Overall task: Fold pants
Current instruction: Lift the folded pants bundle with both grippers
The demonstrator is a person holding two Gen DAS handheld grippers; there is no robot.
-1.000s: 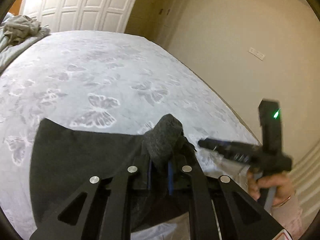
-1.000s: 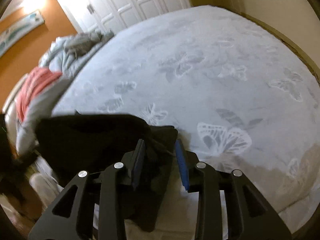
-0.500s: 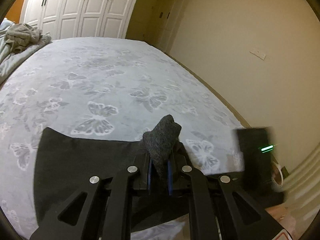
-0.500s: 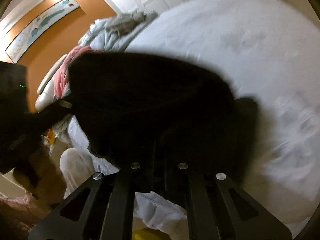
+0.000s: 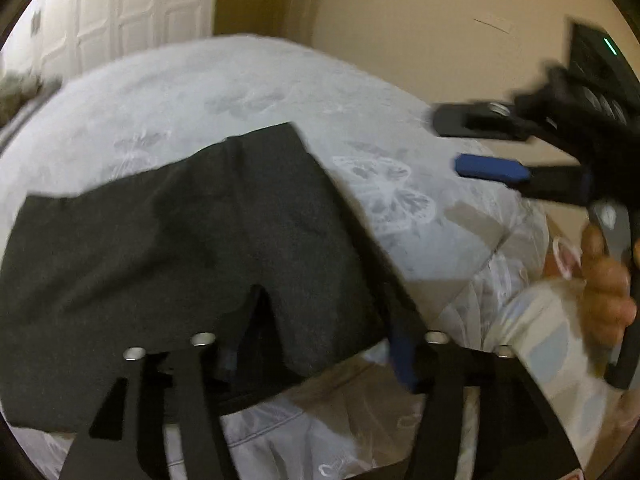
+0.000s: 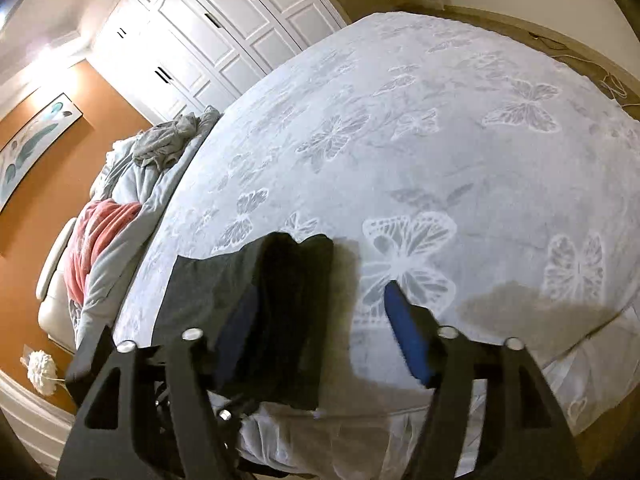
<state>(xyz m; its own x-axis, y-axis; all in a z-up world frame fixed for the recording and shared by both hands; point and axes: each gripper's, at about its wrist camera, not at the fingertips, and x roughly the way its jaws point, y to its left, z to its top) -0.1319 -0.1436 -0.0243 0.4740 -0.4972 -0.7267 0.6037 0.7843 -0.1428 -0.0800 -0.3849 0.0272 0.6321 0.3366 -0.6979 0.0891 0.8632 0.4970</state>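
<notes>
The dark grey pants (image 5: 180,240) lie flat on the butterfly-print bed cover (image 5: 240,80), near its front edge. My left gripper (image 5: 316,356) is open, its jaws wide apart over the pants' near edge, holding nothing. My right gripper (image 6: 320,332) is open too, with the pants' right end (image 6: 288,312) lying between its fingers, not pinched. The right gripper also shows in the left wrist view (image 5: 476,148), held by a hand off to the right above the bed, jaws apart.
White wardrobe doors (image 6: 240,32) stand at the far end of the room. Crumpled grey and red bedding (image 6: 120,208) is heaped at the bed's left side by the orange wall. A beige wall (image 5: 420,20) runs along the bed's right side.
Both grippers were shut on the pants and have opened. The pants have dropped and now lie spread flat on the bed. The right gripper has pulled off to the right.
</notes>
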